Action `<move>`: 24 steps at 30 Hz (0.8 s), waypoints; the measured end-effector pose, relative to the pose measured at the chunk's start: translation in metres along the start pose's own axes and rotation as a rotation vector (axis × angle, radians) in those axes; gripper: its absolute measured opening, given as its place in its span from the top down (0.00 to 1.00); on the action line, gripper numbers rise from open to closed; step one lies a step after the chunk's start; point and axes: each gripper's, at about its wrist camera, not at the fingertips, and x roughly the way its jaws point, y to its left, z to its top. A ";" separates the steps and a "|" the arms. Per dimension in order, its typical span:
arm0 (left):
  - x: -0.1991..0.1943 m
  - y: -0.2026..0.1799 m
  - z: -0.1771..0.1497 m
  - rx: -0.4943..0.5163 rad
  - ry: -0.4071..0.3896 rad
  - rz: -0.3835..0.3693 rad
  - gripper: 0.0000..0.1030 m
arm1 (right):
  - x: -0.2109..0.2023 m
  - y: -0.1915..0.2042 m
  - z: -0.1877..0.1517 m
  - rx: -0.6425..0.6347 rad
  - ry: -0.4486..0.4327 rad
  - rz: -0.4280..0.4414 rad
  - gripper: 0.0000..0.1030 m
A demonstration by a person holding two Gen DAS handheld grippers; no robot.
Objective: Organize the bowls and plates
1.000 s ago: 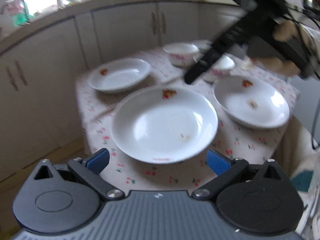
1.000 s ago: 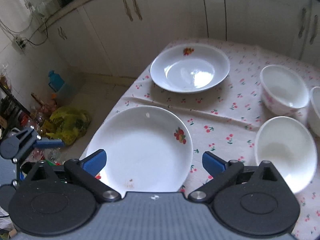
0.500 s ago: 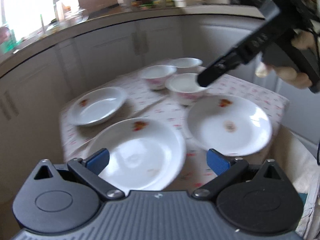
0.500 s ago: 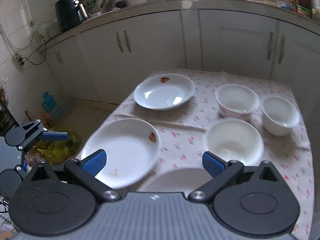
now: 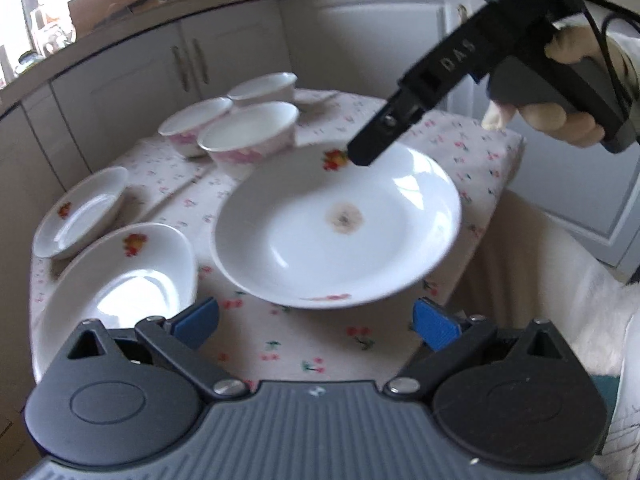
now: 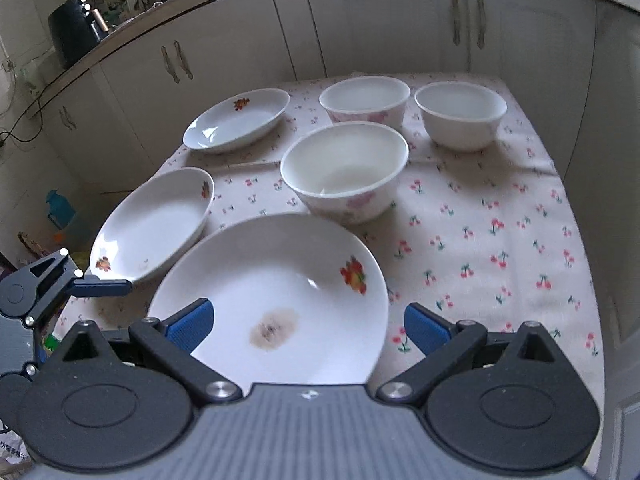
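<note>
plates (image 6: 236, 120) left | bowls (image 6: 344, 172) right | all on table (image 6: 500, 216)

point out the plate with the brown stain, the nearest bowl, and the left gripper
stained plate (image 6: 280, 280), right wrist view, on its white inner surface
nearest bowl (image 6: 344, 168), right wrist view, on its inside
left gripper (image 5: 316, 320), left wrist view, midway between its blue fingertips

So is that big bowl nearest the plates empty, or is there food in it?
Empty. The right wrist view looks straight into the big bowl and shows only a bare white inside, with no food in it.
</note>
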 end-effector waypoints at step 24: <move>0.032 0.003 0.001 -0.041 -0.005 -0.096 0.00 | 0.040 -0.027 0.006 0.058 0.081 0.156 0.17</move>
